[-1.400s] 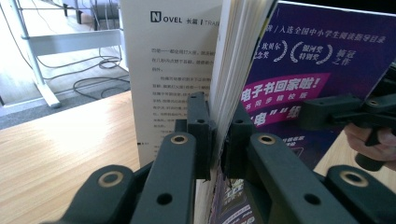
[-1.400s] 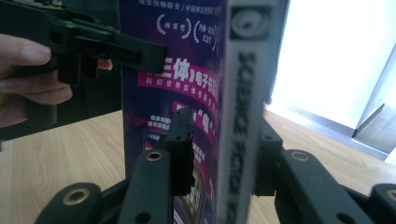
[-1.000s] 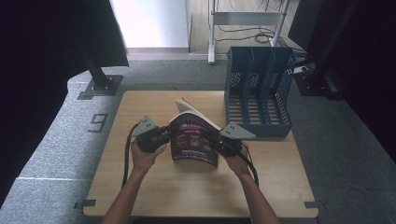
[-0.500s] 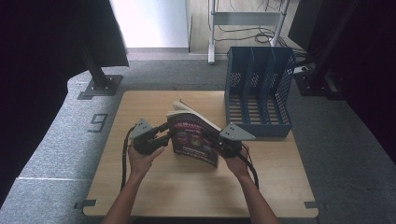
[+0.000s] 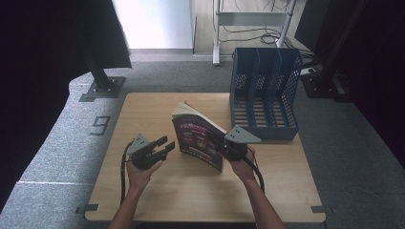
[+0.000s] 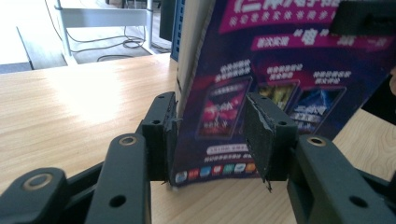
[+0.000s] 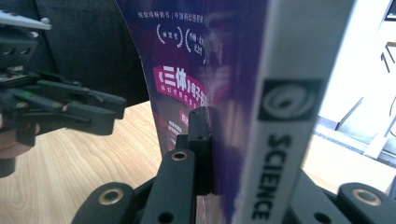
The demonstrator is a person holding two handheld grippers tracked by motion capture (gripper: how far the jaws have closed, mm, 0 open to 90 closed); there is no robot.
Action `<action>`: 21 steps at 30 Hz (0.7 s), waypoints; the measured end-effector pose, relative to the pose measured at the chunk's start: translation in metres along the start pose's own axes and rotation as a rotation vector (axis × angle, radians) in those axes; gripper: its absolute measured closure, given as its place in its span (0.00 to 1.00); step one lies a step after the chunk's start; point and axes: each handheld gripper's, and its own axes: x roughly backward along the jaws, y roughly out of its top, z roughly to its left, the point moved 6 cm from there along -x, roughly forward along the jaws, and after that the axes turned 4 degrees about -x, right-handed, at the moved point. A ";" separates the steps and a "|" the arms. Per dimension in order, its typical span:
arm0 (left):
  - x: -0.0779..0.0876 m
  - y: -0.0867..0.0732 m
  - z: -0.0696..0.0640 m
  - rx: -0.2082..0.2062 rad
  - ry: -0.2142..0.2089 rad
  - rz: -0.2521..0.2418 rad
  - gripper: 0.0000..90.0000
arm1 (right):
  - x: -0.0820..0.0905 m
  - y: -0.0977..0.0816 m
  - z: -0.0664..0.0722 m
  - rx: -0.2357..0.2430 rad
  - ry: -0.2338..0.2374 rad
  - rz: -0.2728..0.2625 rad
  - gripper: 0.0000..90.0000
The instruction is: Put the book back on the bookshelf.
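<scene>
In the high view, a thick purple paperback book (image 5: 198,140) stands upright near the middle of the light wooden surface (image 5: 157,191), its lower edge on the wood. The right hand-held gripper (image 5: 228,147) is clamped on the book's spine edge. The left hand-held gripper (image 5: 165,145) sits just beside the book's other edge, apart from it; its jaws have just been opening. A blue plastic file rack (image 5: 263,95) stands at the far right corner.

In the left gripper view, the left hand-held gripper (image 6: 210,133) is partly spread, the book's cover (image 6: 280,70) ahead of its pads and not pinched.

In the right gripper view, the right hand-held gripper (image 7: 233,149) presses tight on the book (image 7: 219,60) by its white spine.
</scene>
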 end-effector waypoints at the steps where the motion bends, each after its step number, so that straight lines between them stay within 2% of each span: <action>1: 0.002 -0.004 -0.002 -0.013 0.003 0.006 0.60 | 0.000 0.000 0.000 0.003 0.000 0.003 0.90; 6: 0.007 -0.014 -0.004 -0.016 0.015 0.016 0.59 | 0.000 0.000 0.000 0.001 -0.004 0.005 0.90; 8: 0.008 -0.022 -0.004 -0.022 0.020 0.057 0.58 | 0.000 0.001 -0.001 0.003 -0.011 0.011 0.90; 11: 0.009 -0.028 -0.005 -0.008 0.015 0.069 0.57 | 0.000 0.001 -0.001 -0.009 -0.021 0.011 0.90; 15: 0.009 -0.033 -0.005 -0.012 0.018 0.090 0.56 | -0.001 0.001 -0.002 -0.017 -0.030 0.010 0.90; 18: 0.009 -0.038 -0.006 0.010 0.004 0.092 0.55 | -0.002 0.002 -0.002 -0.030 -0.051 0.013 0.90; 21: 0.010 -0.043 -0.009 0.005 -0.005 0.104 0.55 | -0.001 0.004 -0.002 -0.042 -0.062 0.009 0.90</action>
